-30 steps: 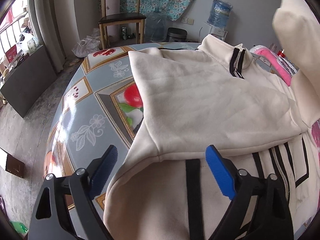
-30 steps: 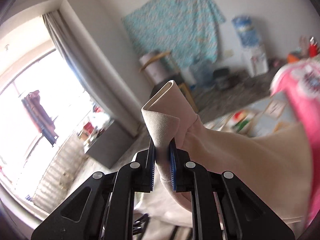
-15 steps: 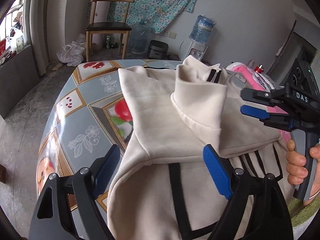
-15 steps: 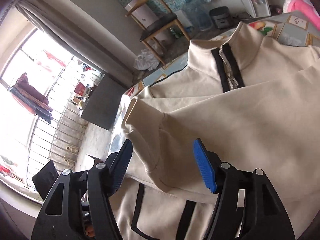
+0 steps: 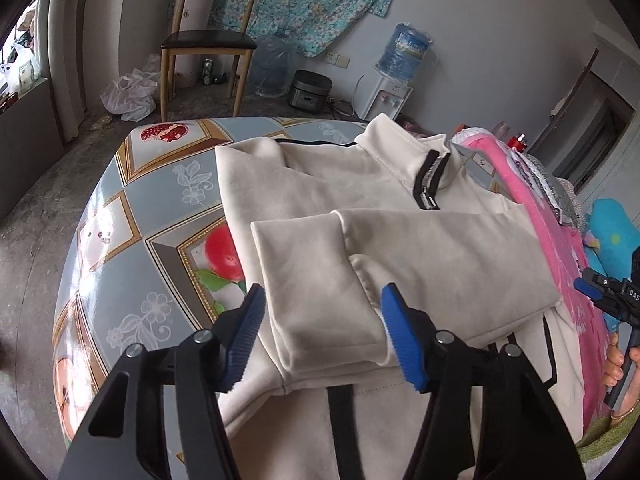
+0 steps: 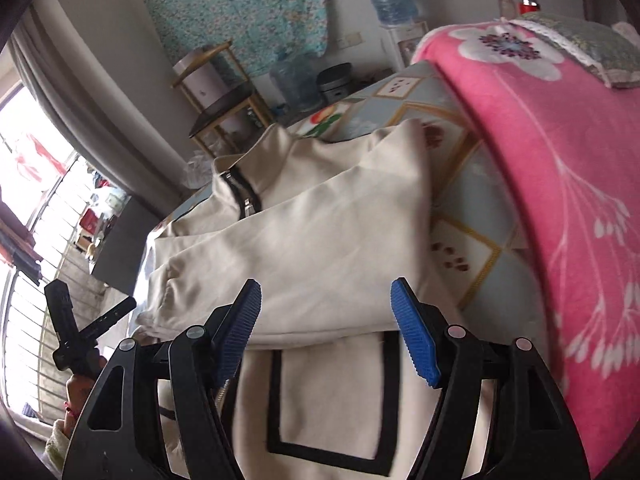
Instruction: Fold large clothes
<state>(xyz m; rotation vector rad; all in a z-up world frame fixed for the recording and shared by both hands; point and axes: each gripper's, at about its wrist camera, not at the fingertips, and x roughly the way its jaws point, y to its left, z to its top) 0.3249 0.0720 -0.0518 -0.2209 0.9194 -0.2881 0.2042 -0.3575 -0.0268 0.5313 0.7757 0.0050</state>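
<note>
Cream jacket point(image 5: 400, 240), sleeves folded across its front, lying on the patterned table point(image 5: 132, 208) before you; your left gripper point(image 5: 322, 340) and right gripper point(image 6: 326, 332) gape wide, holding nothing.

My left gripper point(image 5: 322, 334) hangs with its jaws spread wide, gripping nothing. My right gripper point(image 6: 326, 330) is spread just as wide, also gripping nothing, near the table's right edge.
</note>
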